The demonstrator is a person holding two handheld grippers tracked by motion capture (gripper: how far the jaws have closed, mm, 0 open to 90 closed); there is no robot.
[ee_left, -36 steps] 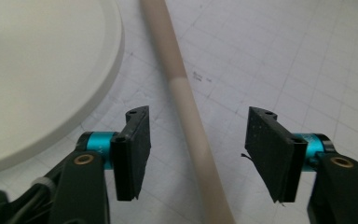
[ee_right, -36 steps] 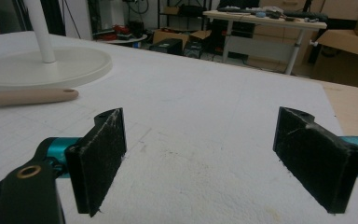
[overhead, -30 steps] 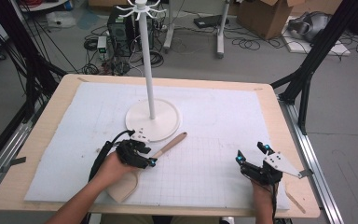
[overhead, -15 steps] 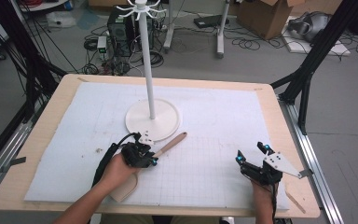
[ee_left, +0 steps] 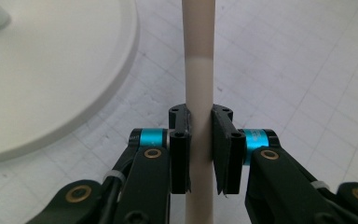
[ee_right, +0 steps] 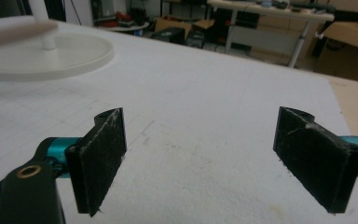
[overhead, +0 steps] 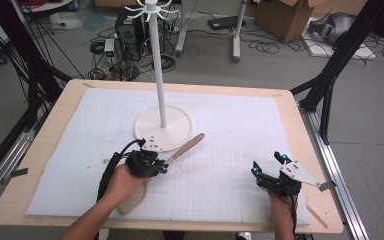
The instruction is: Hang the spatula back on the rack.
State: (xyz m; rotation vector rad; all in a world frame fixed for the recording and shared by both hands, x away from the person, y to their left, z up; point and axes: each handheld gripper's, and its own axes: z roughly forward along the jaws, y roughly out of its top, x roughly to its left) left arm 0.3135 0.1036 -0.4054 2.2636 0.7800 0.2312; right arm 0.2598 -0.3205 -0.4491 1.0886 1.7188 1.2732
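A pale wooden spatula (overhead: 185, 147) lies on the white mat, its handle pointing toward the stand's base and its blade (overhead: 132, 199) beside the person's left wrist. My left gripper (overhead: 163, 167) has just been closing, and its jaws now press on both sides of the spatula handle (ee_left: 199, 70); the grip shows close up in the left gripper view (ee_left: 199, 116). My right gripper (overhead: 266, 164) rests near the front right of the mat, its pads (ee_right: 100, 154) wide apart with nothing between them.
A white hook stand rises from a round base (overhead: 147, 131) in the middle of the mat, just beyond the spatula's tip; the base (ee_left: 51, 70) lies left of the handle. The wooden table edge (overhead: 310, 150) runs along the right. Cables and boxes lie on the floor behind.
The left gripper's jaws have closed onto the spatula handle. The left hand shifted only slightly; the right hand and its gripper stayed put.
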